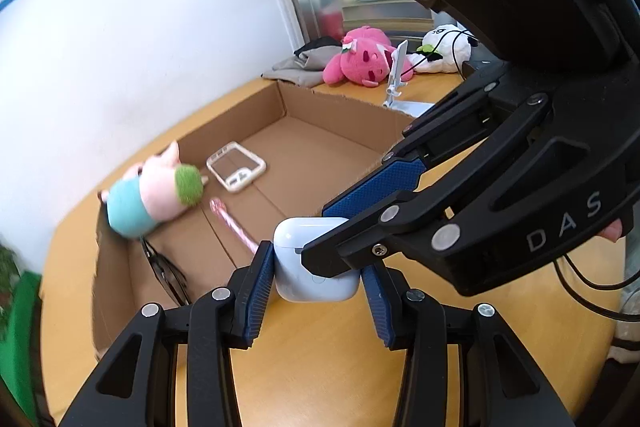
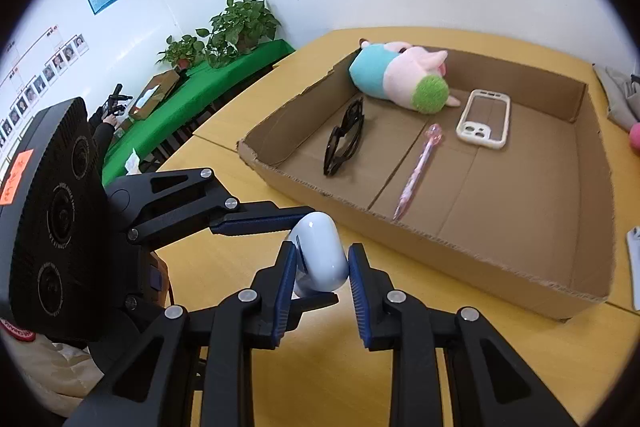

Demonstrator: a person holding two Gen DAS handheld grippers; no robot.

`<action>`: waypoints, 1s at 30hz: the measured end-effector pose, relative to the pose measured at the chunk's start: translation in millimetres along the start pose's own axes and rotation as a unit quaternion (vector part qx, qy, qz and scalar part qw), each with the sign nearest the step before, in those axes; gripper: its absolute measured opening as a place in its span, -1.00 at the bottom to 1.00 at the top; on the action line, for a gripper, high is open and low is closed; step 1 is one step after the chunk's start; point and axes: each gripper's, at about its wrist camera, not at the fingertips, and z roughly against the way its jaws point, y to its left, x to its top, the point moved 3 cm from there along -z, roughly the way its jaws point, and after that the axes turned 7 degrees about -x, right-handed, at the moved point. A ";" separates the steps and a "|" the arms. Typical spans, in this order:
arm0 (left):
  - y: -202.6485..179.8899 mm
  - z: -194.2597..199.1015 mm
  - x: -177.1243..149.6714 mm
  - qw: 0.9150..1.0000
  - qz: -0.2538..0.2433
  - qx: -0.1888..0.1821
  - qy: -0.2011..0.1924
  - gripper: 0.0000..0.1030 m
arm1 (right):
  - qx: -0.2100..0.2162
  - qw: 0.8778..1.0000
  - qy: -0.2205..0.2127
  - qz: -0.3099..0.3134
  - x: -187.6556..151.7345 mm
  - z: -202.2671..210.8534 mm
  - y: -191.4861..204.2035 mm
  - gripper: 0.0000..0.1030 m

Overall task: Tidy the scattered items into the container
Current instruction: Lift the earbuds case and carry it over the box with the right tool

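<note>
While both tools meet over the yellow wooden table [image 2: 224, 267], the small white rounded plastic earbud case [image 1: 308, 259] sits clamped between them, above the tabletop and just outside the near wall of the shallow brown cardboard box [image 2: 440, 251]; the left gripper [image 1: 316, 283] presses its blue pads on the case's two sides; the right gripper [image 2: 320, 267] is likewise closed on it; inside the box lie a pink-and-teal plush pig [image 2: 400, 77], black sunglasses [image 2: 344, 139], a pink pen [image 2: 416, 175] and a cream phone case [image 2: 484, 119].
</note>
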 end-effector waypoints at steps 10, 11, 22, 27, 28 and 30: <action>33.3 -11.8 55.1 0.999 -0.026 0.009 -0.023 -0.09 | -0.033 0.998 -0.042 0.014 49.3 19.4 -27.7 -0.51; 37.8 -15.4 61.5 0.999 -0.029 0.009 -0.023 -0.09 | -0.038 0.998 -0.045 0.016 56.8 20.0 -32.4 -0.51; 78.1 -83.8 116.9 0.999 -0.027 -0.036 0.011 -0.09 | -0.040 0.998 -0.020 -0.045 104.6 -0.4 -109.1 -0.50; 80.9 -124.8 110.1 0.996 -0.021 -0.065 0.053 -0.09 | -0.035 0.996 0.015 -0.078 96.7 -32.1 -139.1 -0.50; 80.3 -132.2 106.5 0.995 -0.020 -0.071 0.062 -0.09 | -0.033 0.996 0.022 -0.086 92.8 -39.4 -145.0 -0.50; 78.6 -147.1 101.8 0.993 -0.020 -0.079 0.080 -0.09 | -0.032 0.994 0.033 -0.098 87.1 -50.3 -153.3 -0.50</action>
